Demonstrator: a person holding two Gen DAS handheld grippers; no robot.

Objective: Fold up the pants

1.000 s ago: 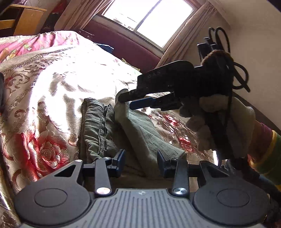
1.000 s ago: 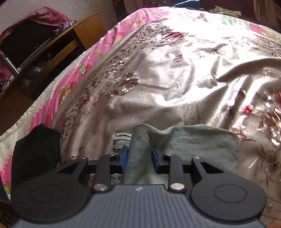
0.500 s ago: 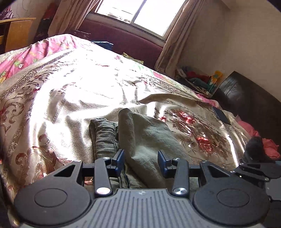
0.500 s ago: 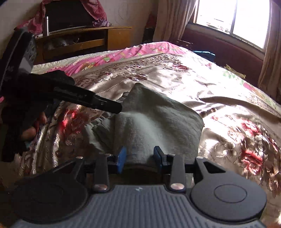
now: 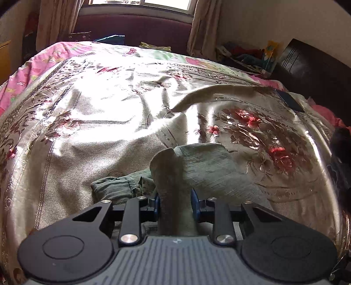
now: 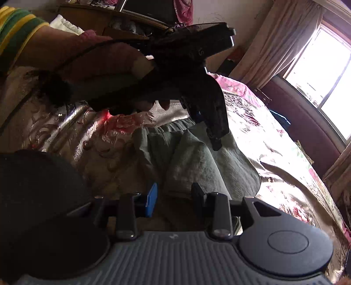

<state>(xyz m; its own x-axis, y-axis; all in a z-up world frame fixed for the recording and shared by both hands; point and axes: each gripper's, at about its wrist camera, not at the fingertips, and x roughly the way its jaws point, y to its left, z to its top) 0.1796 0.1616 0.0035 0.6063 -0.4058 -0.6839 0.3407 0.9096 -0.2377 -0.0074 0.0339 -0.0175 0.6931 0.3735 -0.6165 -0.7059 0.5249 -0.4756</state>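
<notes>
The grey-green pants [image 5: 210, 166] lie folded on the bedspread, with the gathered waistband [image 5: 111, 186] at the left. My left gripper [image 5: 175, 203] has a raised fold of the pants between its blue pads; its jaws are closing and the cloth fills the gap. In the right wrist view a hand holds that left gripper [image 6: 214, 136] tip-down on the pants [image 6: 197, 166]. My right gripper [image 6: 174, 193] hovers low at the pants' near edge, jaws apart, with a strip of dark bedspread showing between the left pad and the cloth.
A shiny floral bedspread [image 5: 98, 122] covers the bed. A window and curtains [image 5: 204, 28] stand beyond it and a dark headboard [image 5: 318, 65] at the right. A flat dark-blue object [image 5: 289, 100] lies near the headboard. A striped sleeve [image 6: 17, 28] and a wooden cabinet [image 6: 92, 15] are at the left.
The left view swung toward the window and its jaws narrowed onto a pants fold. The right gripper rolled; the cloth once between its pads now lies beyond them, and the left gripper came over the pants.
</notes>
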